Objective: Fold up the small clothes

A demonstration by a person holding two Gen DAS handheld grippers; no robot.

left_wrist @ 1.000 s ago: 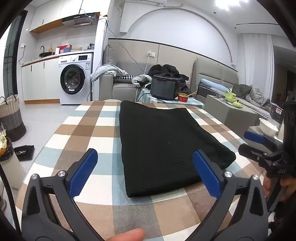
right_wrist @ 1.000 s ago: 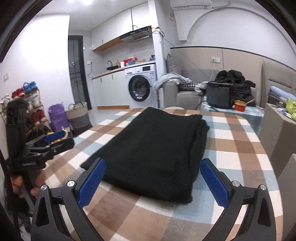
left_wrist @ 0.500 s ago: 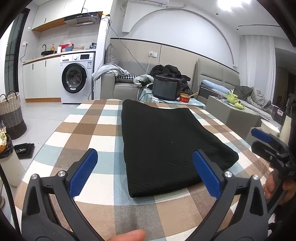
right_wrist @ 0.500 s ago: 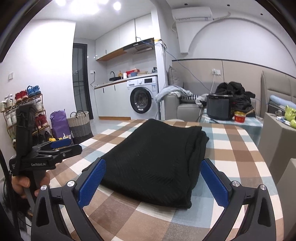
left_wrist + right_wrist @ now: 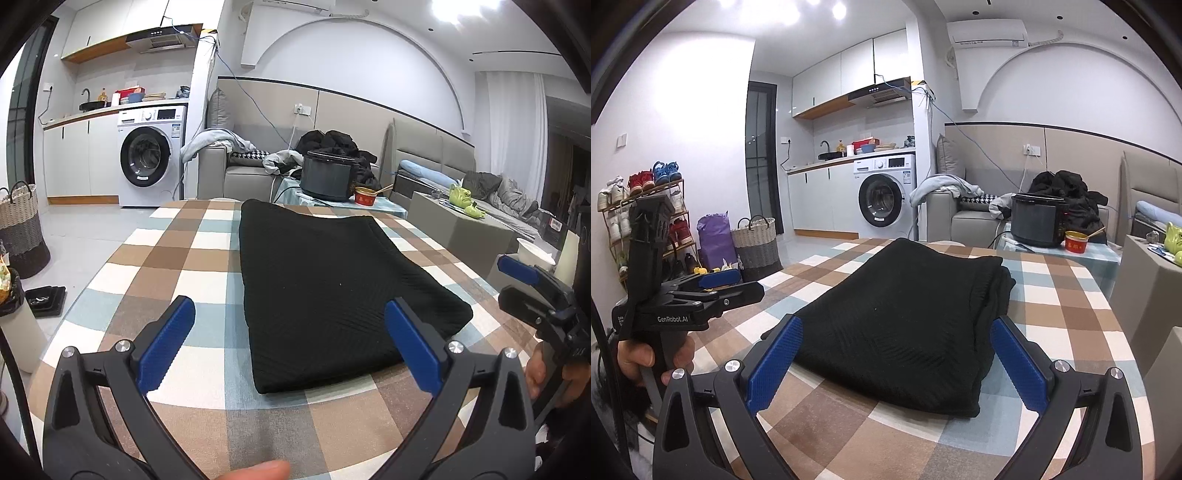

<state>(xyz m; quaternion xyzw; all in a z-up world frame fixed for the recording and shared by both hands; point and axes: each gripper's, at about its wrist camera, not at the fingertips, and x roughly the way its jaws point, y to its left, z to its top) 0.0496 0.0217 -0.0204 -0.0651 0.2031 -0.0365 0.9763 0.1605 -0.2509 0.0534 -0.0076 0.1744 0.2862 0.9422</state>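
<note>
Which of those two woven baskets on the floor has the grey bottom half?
Only one woven basket shows; it is pale on top, grey below, standing beside the purple bag.

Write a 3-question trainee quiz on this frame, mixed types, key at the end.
1. True or false: the left gripper is shut on the black garment.
2. Multiple choice: the black garment lies on A) the sofa, B) the checked tablecloth, C) the washing machine.
3. Fill in: in the right wrist view, the stacked layer edges of the garment show on its ____ side.

Key
1. False: both the left gripper and the right gripper are open and hold nothing.
2. B
3. right
</note>
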